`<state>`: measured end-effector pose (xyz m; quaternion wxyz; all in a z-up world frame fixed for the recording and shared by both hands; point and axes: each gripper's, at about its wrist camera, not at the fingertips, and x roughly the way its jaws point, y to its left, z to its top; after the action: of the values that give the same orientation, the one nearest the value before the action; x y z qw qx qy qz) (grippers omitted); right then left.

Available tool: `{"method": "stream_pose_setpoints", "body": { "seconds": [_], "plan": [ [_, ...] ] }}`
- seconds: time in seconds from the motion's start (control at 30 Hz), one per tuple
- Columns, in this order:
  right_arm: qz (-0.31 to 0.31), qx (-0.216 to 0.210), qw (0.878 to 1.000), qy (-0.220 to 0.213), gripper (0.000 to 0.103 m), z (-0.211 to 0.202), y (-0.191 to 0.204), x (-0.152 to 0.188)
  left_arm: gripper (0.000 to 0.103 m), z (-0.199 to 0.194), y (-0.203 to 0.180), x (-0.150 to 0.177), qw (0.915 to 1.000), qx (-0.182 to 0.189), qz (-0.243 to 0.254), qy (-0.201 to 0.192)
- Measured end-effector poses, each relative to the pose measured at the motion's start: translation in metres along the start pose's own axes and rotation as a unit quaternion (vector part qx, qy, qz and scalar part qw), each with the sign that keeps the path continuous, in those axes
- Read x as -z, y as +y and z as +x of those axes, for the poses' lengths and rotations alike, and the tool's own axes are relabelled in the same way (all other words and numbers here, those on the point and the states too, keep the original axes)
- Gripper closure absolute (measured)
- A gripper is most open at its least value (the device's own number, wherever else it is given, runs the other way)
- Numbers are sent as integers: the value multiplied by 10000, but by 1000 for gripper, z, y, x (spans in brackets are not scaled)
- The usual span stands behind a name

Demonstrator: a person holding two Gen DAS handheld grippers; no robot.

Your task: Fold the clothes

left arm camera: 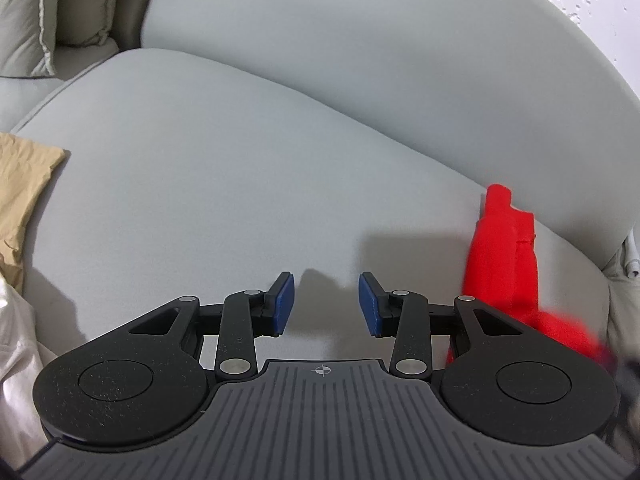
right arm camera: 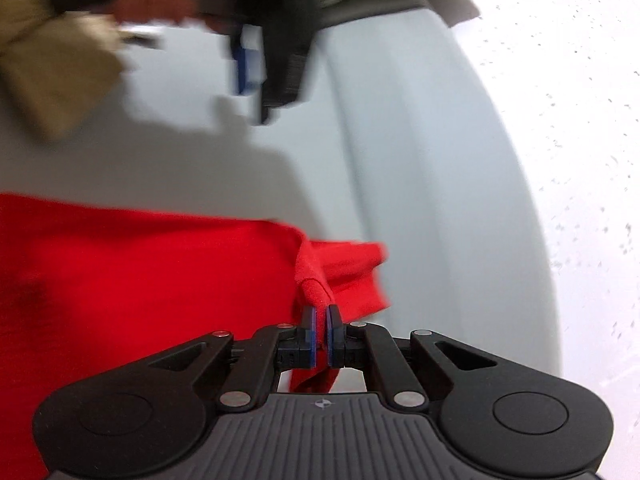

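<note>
A bright red garment (right arm camera: 132,280) lies on the pale grey sofa seat (left arm camera: 240,184). In the right wrist view my right gripper (right arm camera: 321,316) is shut on a folded edge of the red garment, and cloth hangs out below its blue pads. The left wrist view shows a strip of the same red garment (left arm camera: 500,256) at the right, by the backrest. My left gripper (left arm camera: 326,300) hovers above bare seat with its blue pads apart and nothing between them. The left gripper (right arm camera: 256,60) also appears blurred at the top of the right wrist view.
A tan garment (left arm camera: 24,184) and a white one (left arm camera: 16,344) lie at the seat's left edge. The grey backrest (left arm camera: 360,60) curves behind, with a beige cushion (left arm camera: 32,8) at the far left. A white speckled wall (right arm camera: 580,120) stands to the right.
</note>
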<state>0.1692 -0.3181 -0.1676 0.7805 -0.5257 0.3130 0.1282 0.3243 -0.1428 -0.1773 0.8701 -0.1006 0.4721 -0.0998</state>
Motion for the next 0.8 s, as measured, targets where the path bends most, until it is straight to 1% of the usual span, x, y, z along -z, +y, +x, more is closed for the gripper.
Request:
{"method": "stream_pose_setpoints", "body": {
  "seconds": [0.03,0.1,0.17,0.2,0.23,0.27,0.3,0.33,0.37,0.4,0.43,0.47,0.5,0.53,0.57,0.6,0.63,0.67,0.7,0.73,0.77,0.8],
  "plan": [
    [66,27,10000,52,99,21,-13,-6,61,0,0,0,10000,6,6,5],
    [146,20,9998,132,99,41,-23,-11,61,1,-1,-1,10000,19,26,20],
    [217,31,9993,305,95,75,-35,-19,61,4,-2,-1,10000,43,66,47],
    [201,91,9990,378,81,90,-38,-23,61,5,-3,-1,9999,48,81,57],
    [184,151,9987,451,69,104,-41,-26,61,6,-3,-1,9999,49,98,71],
    [182,229,9983,509,63,113,-43,-28,61,7,-4,-1,9999,50,111,83],
    [345,352,9966,658,61,129,-53,-32,61,7,-4,-1,9999,50,120,92],
    [501,394,9954,720,62,136,-60,-34,61,7,-3,-1,9999,45,127,96],
    [801,429,9932,729,62,137,-71,-36,61,8,-3,-1,9999,36,133,99],
    [1017,462,9912,713,61,137,-79,-37,61,8,-2,-1,9999,29,126,96],
    [1389,531,9867,654,58,131,-92,-36,61,7,-1,-2,9999,24,111,92],
    [1790,487,9807,617,57,123,-103,-32,61,7,0,-2,9999,29,86,91],
    [2181,406,9733,587,57,114,-113,-26,61,7,0,-2,9999,42,69,93],
    [2569,325,9643,557,60,105,-123,-21,61,7,-1,-2,9999,92,55,102],
    [2709,262,9607,545,62,106,-125,-19,61,6,-1,-1,9998,145,49,114],
    [3498,-481,9341,538,78,99,-134,-5,61,6,-2,-1,9998,177,51,120],
    [3939,-933,9128,548,94,95,-136,4,61,5,-4,0,9997,206,66,119],
    [4413,-1514,8826,577,96,94,-132,15,61,5,-5,1,9997,216,85,116],
    [4558,-1714,8714,593,96,92,-128,18,61,5,-7,1,9997,214,103,114],
    [4662,-2004,8591,666,96,92,-117,22,61,5,-8,2,9996,213,120,111],
    [4687,-2151,8538,715,96,93,-111,22,61,5,-9,3,9996,216,124,118],
    [4719,-2101,8522,829,96,103,-102,20,61,5,-9,3,9996,216,122,125]
  ]
}}
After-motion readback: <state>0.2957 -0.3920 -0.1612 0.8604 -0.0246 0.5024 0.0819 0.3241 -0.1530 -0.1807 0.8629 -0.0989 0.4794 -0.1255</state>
